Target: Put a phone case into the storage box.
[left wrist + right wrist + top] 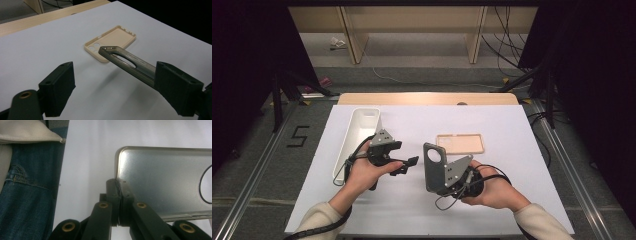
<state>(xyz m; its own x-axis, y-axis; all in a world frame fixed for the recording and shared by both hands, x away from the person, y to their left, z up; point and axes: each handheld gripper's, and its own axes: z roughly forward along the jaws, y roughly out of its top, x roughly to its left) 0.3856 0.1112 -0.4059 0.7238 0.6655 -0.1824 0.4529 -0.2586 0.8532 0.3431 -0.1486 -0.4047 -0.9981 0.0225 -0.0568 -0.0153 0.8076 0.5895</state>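
Note:
A dark grey translucent phone case [432, 176] with a round hole stands upright above the table's middle. My right gripper [451, 186] is shut on its lower corner. In the right gripper view the jaws [119, 183] pinch the edge of the grey case [162, 177]. My left gripper [408, 163] hovers just left of it, open and pointing right. In the left gripper view the grey case [125, 61] reaches in edge-on from the right jaw's side, between the spread jaws [113, 75]. A beige phone case [460, 143] [111, 41] lies flat, inside up, on the white table beyond.
A long white tray [359, 131] lies at the table's left, right behind my left hand. The white sheet [502, 200] covers the table, with a wooden edge [427, 98] at the far side. The person's jeans [27, 195] show past the near edge.

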